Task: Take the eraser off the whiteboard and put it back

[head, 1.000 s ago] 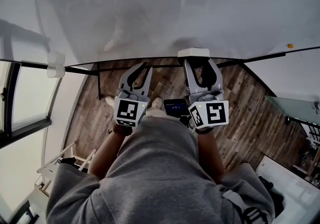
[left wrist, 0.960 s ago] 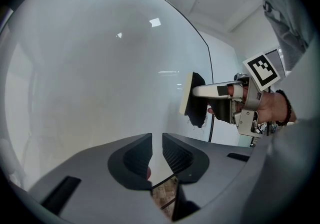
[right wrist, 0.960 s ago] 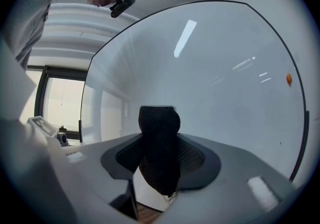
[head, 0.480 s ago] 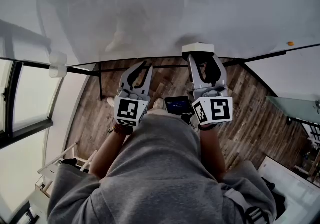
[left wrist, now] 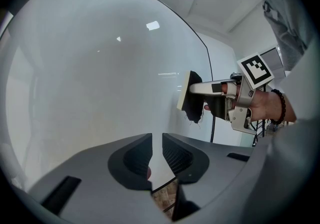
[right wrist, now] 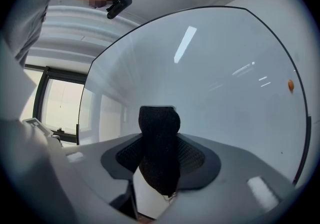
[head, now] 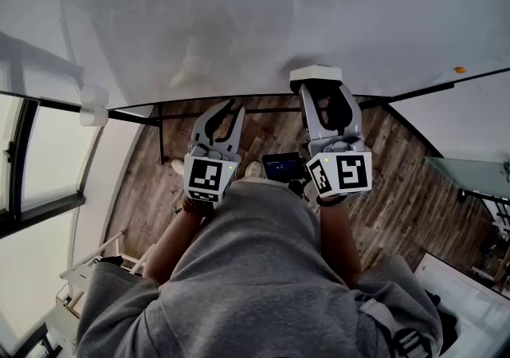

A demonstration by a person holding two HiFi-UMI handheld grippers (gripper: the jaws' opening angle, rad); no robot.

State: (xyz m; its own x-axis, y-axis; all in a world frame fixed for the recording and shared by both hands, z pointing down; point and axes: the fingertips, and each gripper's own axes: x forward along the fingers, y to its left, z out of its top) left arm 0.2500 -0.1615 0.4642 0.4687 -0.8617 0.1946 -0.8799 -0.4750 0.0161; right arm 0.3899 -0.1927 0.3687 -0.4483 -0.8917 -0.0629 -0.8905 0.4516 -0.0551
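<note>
Eraser: The eraser [head: 316, 75] sat at 1 o'clock in the head view, over the lower margin of the whiteboard [head: 239, 21]. Its pale backing faced the board and its black felt faced the person.
Contact: Whether the backing touched the board or stood just off it could not be told.
Change: Over the last second the eraser shifted a little toward 12 o'clock, from the board's bottom edge to a place slightly further onto the white face. In the last half second it barely moved.
Right gripper: The right gripper [head: 323, 92] was clamped on the eraser's felt body, with the jaws spread fairly wide around it.
Left gripper: The left gripper [head: 236, 107] hung at 8 o'clock of the eraser, apart from it. Its jaws stood at a narrow gap with nothing between them.
Board: An orange dot [head: 460, 70] sat at 3 o'clock of the eraser, well apart from it.
Task meaning: The shift was judged to be the return step, with the eraser brought back to the board. Release was not yet made.
Risk: The eraser could drop if the jaws open before the backing seats flat.
</note>
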